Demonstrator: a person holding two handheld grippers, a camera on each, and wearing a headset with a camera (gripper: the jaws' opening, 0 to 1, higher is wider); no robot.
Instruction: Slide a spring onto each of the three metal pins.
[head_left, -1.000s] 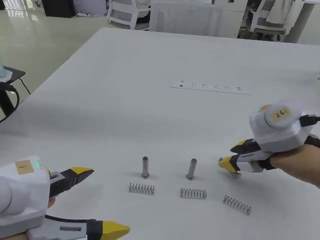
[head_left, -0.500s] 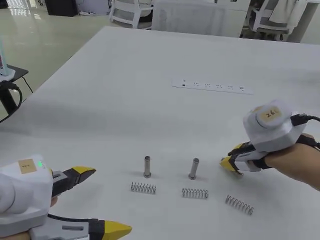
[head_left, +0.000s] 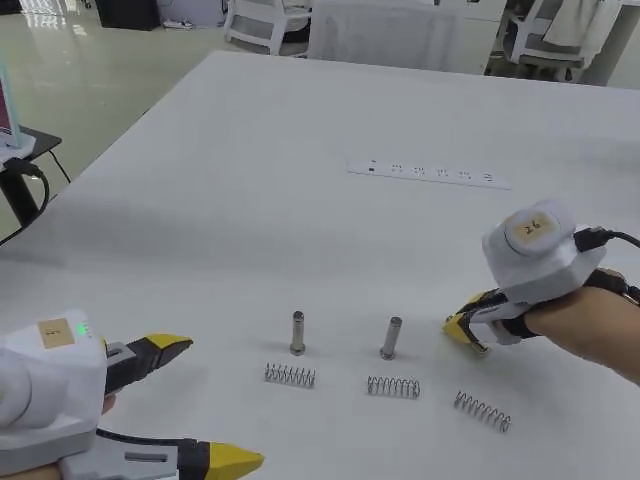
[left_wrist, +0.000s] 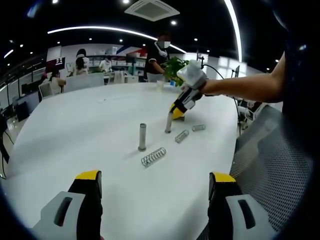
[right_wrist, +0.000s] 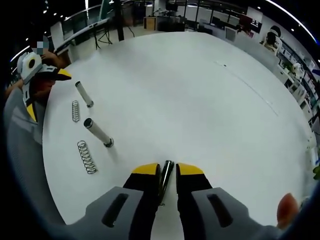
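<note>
Two metal pins stand upright on the white table, the left pin (head_left: 298, 333) (left_wrist: 142, 137) (right_wrist: 83, 94) and the middle pin (head_left: 390, 338) (left_wrist: 169, 122) (right_wrist: 98, 132). A spring lies in front of each: the left spring (head_left: 290, 375) (left_wrist: 153, 156), the middle spring (head_left: 392, 387) (left_wrist: 181, 136) and the right spring (head_left: 482, 411) (left_wrist: 198, 127). My right gripper (head_left: 465, 330) (right_wrist: 167, 170) is shut on the third pin (right_wrist: 165, 177), low over the table right of the middle pin. My left gripper (head_left: 210, 402) (left_wrist: 155, 177) hangs open at the near left with nothing between its fingers.
A white power strip (head_left: 428, 173) lies flat on the table beyond the pins. The table's left edge (head_left: 120, 130) drops to the floor. Chairs stand past the far edge. People are at desks in the background of the left gripper view.
The right gripper has rolled and dropped slightly over the third pin, its jaws drawn closer together. The head camera has shifted a little. The left gripper, pins and springs stay put.
</note>
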